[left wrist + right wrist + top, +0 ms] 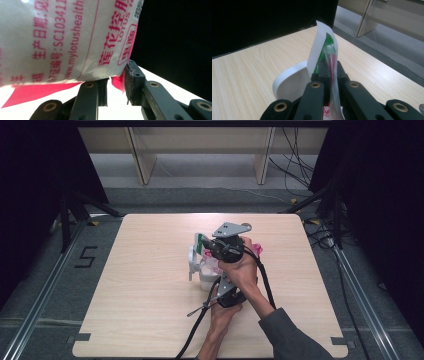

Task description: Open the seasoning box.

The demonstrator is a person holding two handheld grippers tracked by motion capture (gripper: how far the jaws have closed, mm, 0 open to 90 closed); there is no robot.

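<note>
Clearly a white plastic bag (62, 42) with pink printed lettering and trim.

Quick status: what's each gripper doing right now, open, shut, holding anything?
Left gripper: jaws shut on the bottom corner of the plastic bag.
Right gripper: jaws shut on the bag's top edge.

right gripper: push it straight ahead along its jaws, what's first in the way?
Right gripper is shut on the top edge of the plastic bag. Straight ahead it would first meet the green-and-white card beside that edge, then probably the bare table; depth is hard to judge.
</note>
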